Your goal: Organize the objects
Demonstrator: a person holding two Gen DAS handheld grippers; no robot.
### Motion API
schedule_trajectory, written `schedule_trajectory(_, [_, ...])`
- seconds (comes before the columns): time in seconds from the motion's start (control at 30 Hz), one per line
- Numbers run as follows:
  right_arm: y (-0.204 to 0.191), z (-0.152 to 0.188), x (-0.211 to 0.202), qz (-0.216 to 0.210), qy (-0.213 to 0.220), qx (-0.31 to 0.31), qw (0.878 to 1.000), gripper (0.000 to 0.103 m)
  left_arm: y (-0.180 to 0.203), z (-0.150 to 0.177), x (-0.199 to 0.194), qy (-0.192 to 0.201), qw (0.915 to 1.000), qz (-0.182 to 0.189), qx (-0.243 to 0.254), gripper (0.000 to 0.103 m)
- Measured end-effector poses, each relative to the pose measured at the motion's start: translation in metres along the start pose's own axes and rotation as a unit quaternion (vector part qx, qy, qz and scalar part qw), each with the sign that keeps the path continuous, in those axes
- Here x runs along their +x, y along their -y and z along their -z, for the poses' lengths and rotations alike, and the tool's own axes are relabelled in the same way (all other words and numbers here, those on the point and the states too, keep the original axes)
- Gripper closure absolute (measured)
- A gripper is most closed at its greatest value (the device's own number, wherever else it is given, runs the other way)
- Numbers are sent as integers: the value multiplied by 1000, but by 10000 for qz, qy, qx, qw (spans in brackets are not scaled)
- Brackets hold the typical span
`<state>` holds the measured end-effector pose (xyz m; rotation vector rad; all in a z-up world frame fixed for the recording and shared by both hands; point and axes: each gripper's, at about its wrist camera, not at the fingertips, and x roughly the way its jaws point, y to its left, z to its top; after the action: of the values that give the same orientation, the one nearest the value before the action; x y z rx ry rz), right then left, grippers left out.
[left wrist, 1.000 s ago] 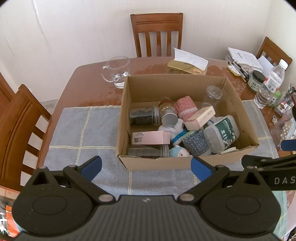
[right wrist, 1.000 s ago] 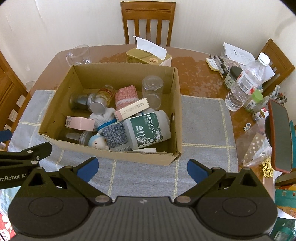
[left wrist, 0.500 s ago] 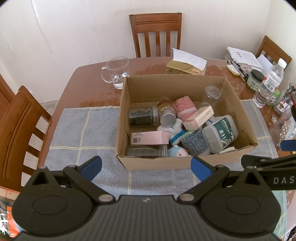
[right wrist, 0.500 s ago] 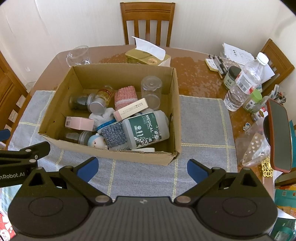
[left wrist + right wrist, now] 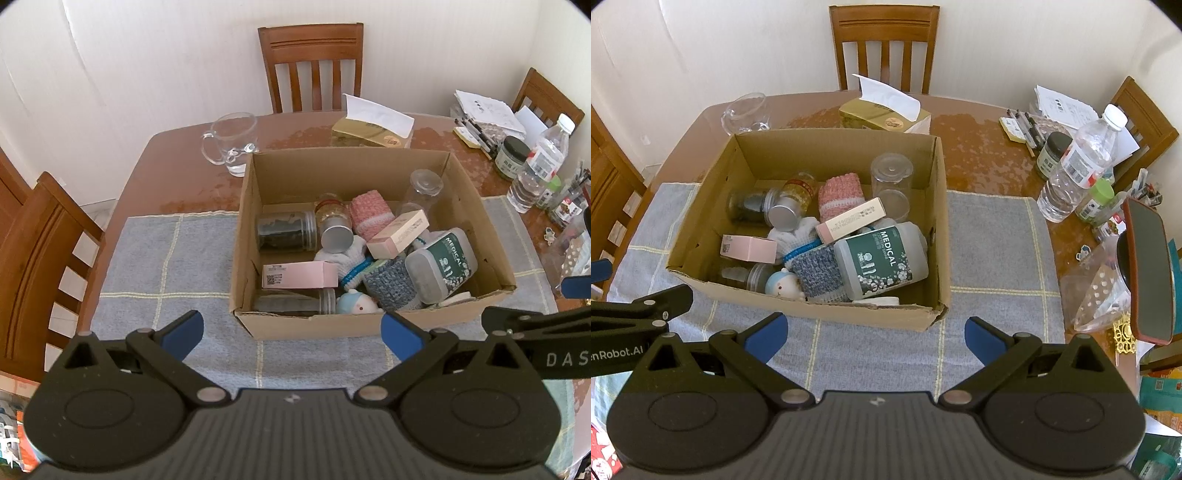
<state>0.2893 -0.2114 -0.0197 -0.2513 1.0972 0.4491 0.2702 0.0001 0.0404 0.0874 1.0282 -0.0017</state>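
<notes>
Closest to us, the left gripper (image 5: 291, 332) hangs with its blue-tipped fingers (image 5: 183, 328) spread wide and nothing between them, poised above the grey cloth (image 5: 166, 258) just short of the cardboard box (image 5: 332, 325). The right gripper (image 5: 875, 334) matches it on the other side, fingers (image 5: 984, 336) splayed and empty, level and aimed at the box's near wall. Both are held back from the box, side by side, tilted down toward it.

Moving in, we find the box packed in a jumble: a pink carton (image 5: 299, 275) lying flat, a dark jar (image 5: 286, 230) on its side, a silver-lidded jar (image 5: 334, 227), a pink knitted roll (image 5: 369, 210), a beige carton (image 5: 399, 234) propped across the heap, a green-labelled medical tub (image 5: 882, 258), a blue knitted piece (image 5: 818, 271), a small toy figure (image 5: 781, 282) and a clear tumbler (image 5: 892, 184) upright at the back.

The cloth around the box lies bare. We judge this fits two stages: everything gathered in, or a heap waiting to be sorted out.

Farther back on the bench sit a glass mug (image 5: 231, 142) and a tissue box (image 5: 882, 116).
</notes>
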Motion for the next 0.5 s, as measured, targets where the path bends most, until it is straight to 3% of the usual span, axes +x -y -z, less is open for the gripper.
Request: schedule_trajectory(0.5, [0,-2,2,3,12,14,10000,0,2,-2,2,-63,10000,-8,66,1])
